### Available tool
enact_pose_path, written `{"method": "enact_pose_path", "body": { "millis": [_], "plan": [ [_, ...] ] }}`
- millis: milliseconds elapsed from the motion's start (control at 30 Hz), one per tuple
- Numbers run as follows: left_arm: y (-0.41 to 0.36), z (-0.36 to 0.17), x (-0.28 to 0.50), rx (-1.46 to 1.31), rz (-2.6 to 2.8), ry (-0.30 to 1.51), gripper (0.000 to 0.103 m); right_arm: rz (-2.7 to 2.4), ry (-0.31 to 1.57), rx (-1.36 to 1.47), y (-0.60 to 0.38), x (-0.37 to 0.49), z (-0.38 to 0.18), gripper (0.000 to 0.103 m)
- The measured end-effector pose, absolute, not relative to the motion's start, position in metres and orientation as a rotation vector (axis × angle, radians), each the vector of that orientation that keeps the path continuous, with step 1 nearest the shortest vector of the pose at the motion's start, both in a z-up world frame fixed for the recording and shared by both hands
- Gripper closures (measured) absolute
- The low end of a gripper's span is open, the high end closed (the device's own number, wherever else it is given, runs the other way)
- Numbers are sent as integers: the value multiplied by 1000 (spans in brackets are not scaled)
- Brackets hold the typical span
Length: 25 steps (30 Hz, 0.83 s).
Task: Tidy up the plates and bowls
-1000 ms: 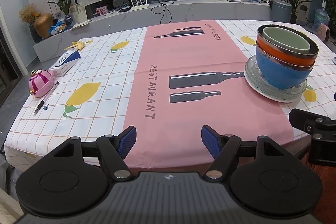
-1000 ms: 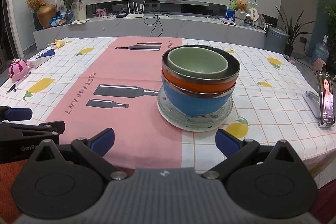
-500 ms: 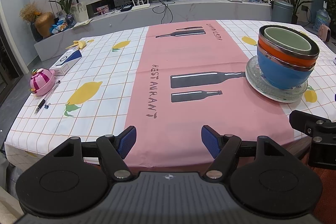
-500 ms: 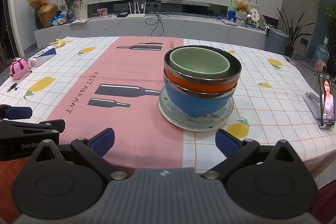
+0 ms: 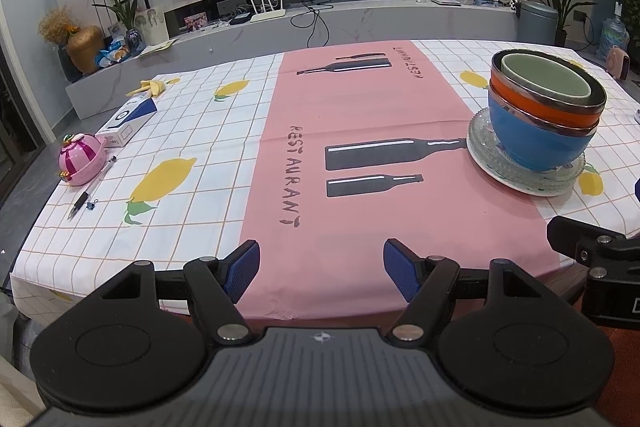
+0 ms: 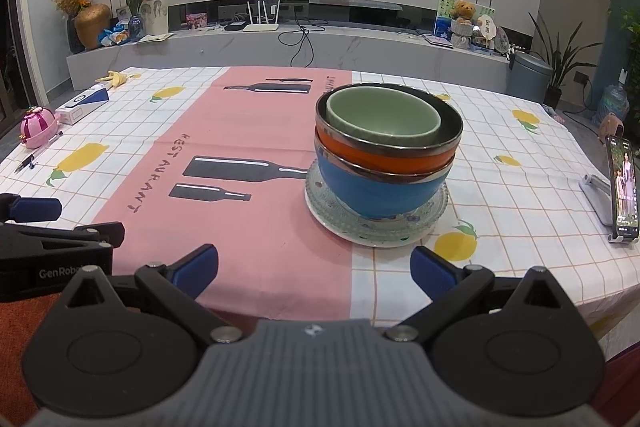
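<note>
A stack of bowls stands on glass plates (image 6: 432, 211) on the table: a blue bowl (image 6: 380, 193) at the bottom, an orange bowl (image 6: 380, 155) in it, a green bowl (image 6: 384, 115) on top. The stack also shows in the left wrist view (image 5: 540, 143), with the plates (image 5: 480, 143) under it. My left gripper (image 5: 322, 267) is open and empty at the table's near edge, left of the stack. My right gripper (image 6: 314, 265) is open and empty, just in front of the stack.
A phone on a stand (image 6: 622, 195) is at the right. A pink toy (image 5: 80, 159), a pen (image 5: 86, 197), a blue-white box (image 5: 128, 121) and a banana peel (image 5: 150, 87) lie at the left. The table's front edge is close under both grippers.
Both grippers have risen and tilted slightly, so the table sits a little lower in view. The bowls and plates have not moved. Both grippers stay open.
</note>
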<state>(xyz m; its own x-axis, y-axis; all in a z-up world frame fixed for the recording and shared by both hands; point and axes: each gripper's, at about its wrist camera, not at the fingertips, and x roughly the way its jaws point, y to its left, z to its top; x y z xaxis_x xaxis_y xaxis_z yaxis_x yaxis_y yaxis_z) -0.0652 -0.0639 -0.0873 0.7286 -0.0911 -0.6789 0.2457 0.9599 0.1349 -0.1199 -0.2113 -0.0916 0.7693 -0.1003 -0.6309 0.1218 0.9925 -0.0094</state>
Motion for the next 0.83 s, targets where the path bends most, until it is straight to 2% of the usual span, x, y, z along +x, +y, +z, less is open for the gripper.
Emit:
{"method": "enact_pose_path", "body": {
  "millis": [833],
  "plan": [
    [-64,-87,-66,221,-194,733,20,-116,697,32,-210,-119,-97,3]
  ]
}}
